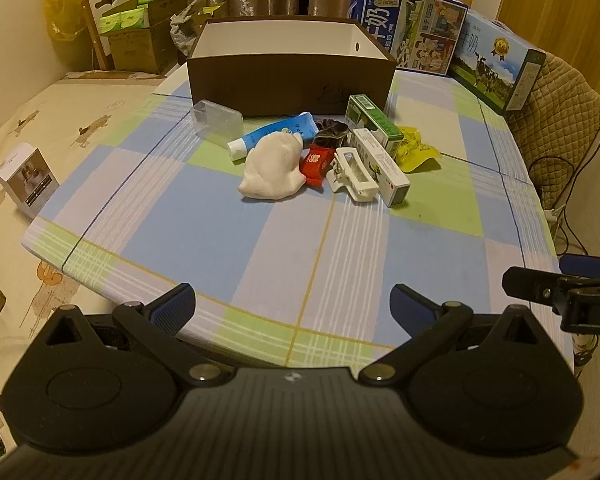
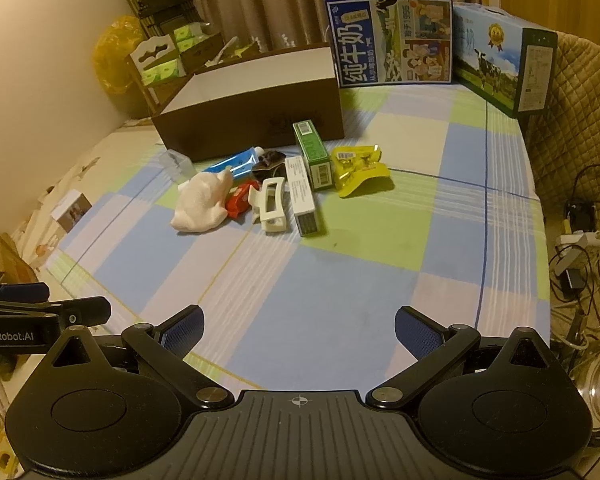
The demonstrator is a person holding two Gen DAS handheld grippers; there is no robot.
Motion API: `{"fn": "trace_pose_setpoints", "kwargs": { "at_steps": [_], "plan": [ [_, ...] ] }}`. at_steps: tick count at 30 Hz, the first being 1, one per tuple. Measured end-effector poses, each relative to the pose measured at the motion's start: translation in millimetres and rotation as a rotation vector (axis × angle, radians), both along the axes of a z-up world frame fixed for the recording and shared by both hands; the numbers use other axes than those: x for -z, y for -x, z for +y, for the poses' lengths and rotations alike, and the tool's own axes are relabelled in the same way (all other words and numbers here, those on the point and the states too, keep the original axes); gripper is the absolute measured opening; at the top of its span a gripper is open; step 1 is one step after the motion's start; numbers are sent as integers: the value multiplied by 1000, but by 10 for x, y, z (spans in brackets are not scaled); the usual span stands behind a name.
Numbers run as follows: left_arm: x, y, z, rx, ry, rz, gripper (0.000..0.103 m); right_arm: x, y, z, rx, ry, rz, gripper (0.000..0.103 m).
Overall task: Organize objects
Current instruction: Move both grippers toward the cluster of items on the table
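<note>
A pile of small items lies mid-table before an open brown box (image 1: 288, 80) (image 2: 256, 120): a white cloth (image 1: 274, 170) (image 2: 202, 204), a blue tube (image 1: 274, 134) (image 2: 236, 162), a red packet (image 1: 316, 162) (image 2: 238, 200), a white hair claw (image 1: 354, 174) (image 2: 271, 208), a white carton (image 1: 382, 166) (image 2: 302, 196), a green carton (image 1: 374, 124) (image 2: 314, 154), a yellow packet (image 1: 416, 148) (image 2: 358, 168), a dark scrunchie (image 1: 330, 130) (image 2: 269, 162) and a clear plastic case (image 1: 216, 118) (image 2: 178, 162). My left gripper (image 1: 292, 308) and right gripper (image 2: 298, 330) hover open over the near table edge, holding nothing.
Two milk cartons (image 1: 410, 32) (image 2: 502, 56) stand along the back right of the checked tablecloth (image 1: 220, 220). A small white box (image 1: 28, 182) sits off the table's left. A quilted chair (image 1: 556, 108) and cables (image 2: 580, 252) lie to the right.
</note>
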State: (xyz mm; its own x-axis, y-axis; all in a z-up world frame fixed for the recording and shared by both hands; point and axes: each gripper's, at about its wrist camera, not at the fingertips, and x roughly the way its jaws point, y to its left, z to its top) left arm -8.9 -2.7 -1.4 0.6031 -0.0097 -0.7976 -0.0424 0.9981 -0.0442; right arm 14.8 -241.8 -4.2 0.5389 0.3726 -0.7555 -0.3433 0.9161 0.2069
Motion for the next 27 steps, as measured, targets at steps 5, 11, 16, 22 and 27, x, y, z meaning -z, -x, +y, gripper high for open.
{"fn": "trace_pose_setpoints", "kwargs": {
  "at_steps": [5, 11, 16, 22, 27],
  "plan": [
    [6, 19, -23, -3, 1, 6, 102, 19, 16, -25, -3, -6, 6, 100],
    [-6, -12, -22, -1, -8, 4, 102, 15, -26, -9, 0, -18, 4, 100],
    [-12, -93, 26, -2, -12, 5, 102, 30, -94, 63, 0, -20, 6, 100],
    [-3, -264, 124, 6, -14, 10, 102, 46, -233, 147, 16, -24, 13, 100],
    [8, -422, 214, 19, -16, 12, 102, 66, -364, 234, 29, -26, 10, 100]
  ]
}}
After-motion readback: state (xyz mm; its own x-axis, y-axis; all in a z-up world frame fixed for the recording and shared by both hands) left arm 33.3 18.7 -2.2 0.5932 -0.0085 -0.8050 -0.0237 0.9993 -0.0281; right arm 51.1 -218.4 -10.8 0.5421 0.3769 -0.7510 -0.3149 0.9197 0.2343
